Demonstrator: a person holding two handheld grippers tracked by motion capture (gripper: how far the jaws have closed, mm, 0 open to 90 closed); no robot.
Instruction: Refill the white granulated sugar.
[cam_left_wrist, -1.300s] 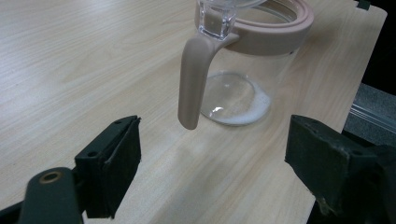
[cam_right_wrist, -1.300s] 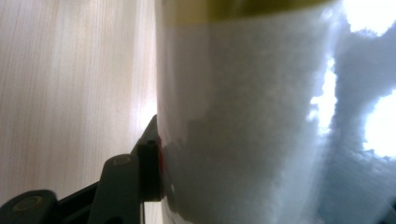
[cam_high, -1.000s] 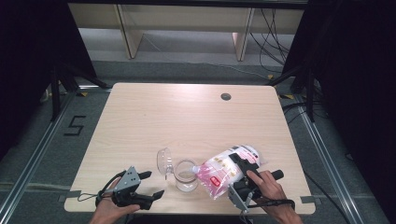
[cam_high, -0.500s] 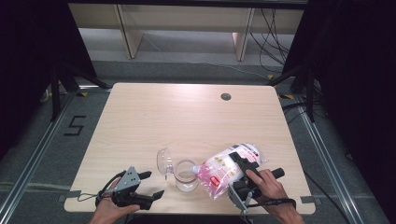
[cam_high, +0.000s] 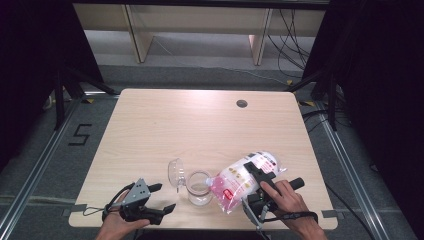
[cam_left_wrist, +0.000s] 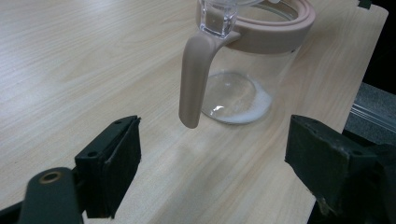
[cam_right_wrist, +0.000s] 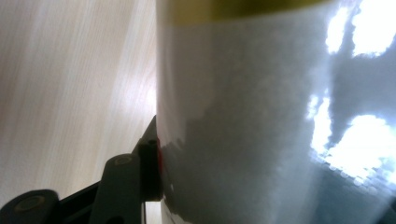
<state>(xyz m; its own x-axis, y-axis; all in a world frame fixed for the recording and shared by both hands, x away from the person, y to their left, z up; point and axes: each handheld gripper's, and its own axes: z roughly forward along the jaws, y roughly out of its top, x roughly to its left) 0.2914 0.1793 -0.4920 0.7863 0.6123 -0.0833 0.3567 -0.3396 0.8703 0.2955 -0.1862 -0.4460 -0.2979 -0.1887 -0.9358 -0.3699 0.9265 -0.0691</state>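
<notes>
Right gripper (cam_high: 256, 192) is clamped on the bag (cam_high: 243, 179), tilted with its corner over the mouth of the jar (cam_high: 199, 187), same pose as a second ago; nothing has visibly shifted, so the pour looks held steady, probably mid-transfer. Left gripper (cam_high: 159, 199) sits jaws apart and empty just beside the jar, handle (cam_left_wrist: 196, 74) between them but untouched. Thin white layer (cam_left_wrist: 243, 109) on the jar bottom. Any falling stream is too small to see; the bag blocks the right gripper view.
</notes>
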